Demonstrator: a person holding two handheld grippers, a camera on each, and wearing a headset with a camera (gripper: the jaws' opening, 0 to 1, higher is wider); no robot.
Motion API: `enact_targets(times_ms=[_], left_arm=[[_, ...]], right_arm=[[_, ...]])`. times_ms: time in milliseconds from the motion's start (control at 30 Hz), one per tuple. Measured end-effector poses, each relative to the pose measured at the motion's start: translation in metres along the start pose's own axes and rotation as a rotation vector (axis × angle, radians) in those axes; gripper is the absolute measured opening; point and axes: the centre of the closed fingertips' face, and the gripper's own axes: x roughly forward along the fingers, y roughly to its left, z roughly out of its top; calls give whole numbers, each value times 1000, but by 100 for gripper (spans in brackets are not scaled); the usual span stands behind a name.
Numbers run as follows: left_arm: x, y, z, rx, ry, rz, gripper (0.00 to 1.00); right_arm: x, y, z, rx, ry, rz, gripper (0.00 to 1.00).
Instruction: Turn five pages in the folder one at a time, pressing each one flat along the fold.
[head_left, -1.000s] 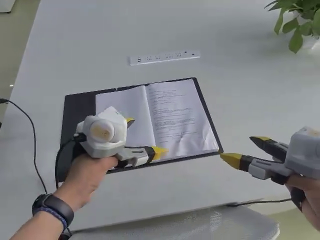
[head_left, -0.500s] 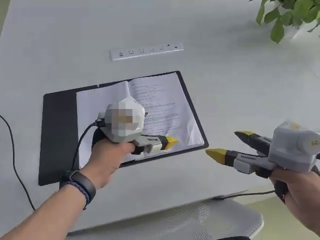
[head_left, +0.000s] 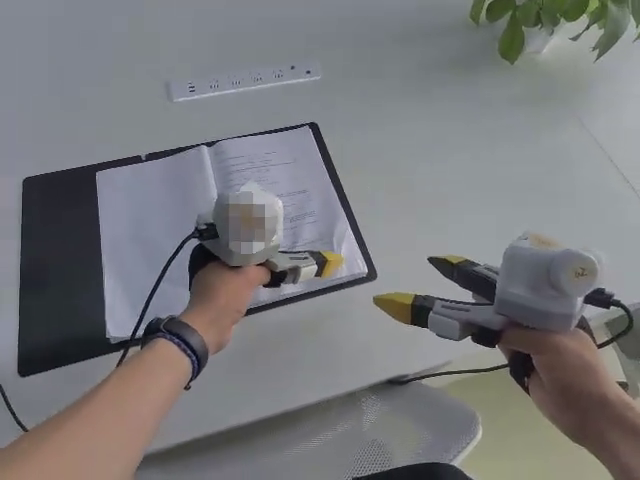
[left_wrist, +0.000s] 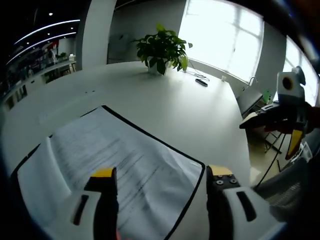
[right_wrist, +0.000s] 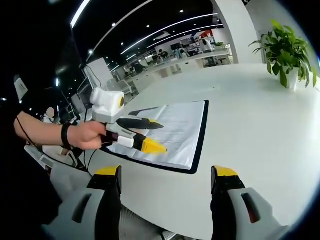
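The left tongs (head_left: 300, 268) are spread wide and hold nothing, hovering low over the near outer corner of the folder (head_left: 60, 300), which lies open and flat on the white counter (head_left: 450, 150). Its printed right-hand page (head_left: 270, 170) lies beneath them. The right tongs (head_left: 420, 283), also wide and holding nothing, hang in the air off the folder's right edge, well apart from it, near the counter's front edge. A likely risk is that wide tongs closing on that corner could catch several sheets together, or crumple the paper. With nothing pinning the folder, a pull could also slide it across the smooth counter.
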Motion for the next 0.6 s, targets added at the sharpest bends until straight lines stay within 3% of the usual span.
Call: enact_targets(times_ms=[200, 267, 433, 600], left_arm=[[19, 0, -12, 11, 38, 47, 74], [21, 7, -13, 62, 41, 108, 73], [34, 1, -18, 81, 54, 106, 74], [36, -1, -22, 130, 65, 125, 75]], right_arm=[[-2, -1, -1, 14, -2, 6, 72], [-2, -2, -2, 19, 0, 6, 71], [-3, -5, -5, 28, 2, 8, 70], [-3, -8, -8, 34, 8, 13, 69]])
